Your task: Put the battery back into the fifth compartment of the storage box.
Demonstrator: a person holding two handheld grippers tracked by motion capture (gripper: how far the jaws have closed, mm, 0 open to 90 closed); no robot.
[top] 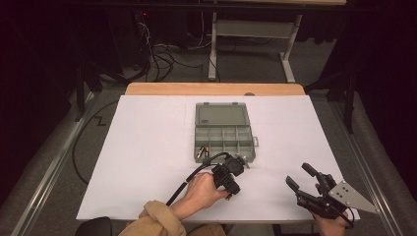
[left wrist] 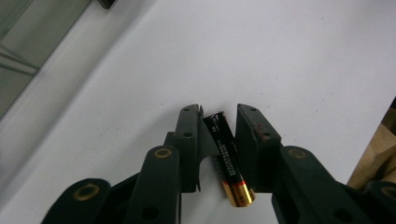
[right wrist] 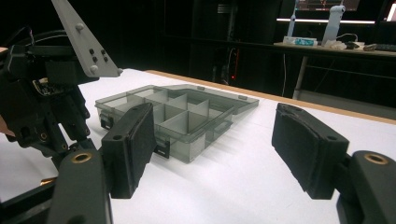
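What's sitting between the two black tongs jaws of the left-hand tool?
A battery, black with a gold end, lies on the white table between the left tongs jaws, seen in the left gripper view.

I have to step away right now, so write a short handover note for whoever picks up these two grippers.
Left gripper: down on the white table near the organizer box, jaws either side of an AA battery. Whether the pads already press on it cannot be told.
Right gripper: open, holding nothing, at the table's near right edge, pointing toward the box.
Things: the box lies open, lid folded back; two more batteries sit in its near left compartment.
Done: two batteries in the box.
Left: probably close on this battery, lift it and put it in a compartment.
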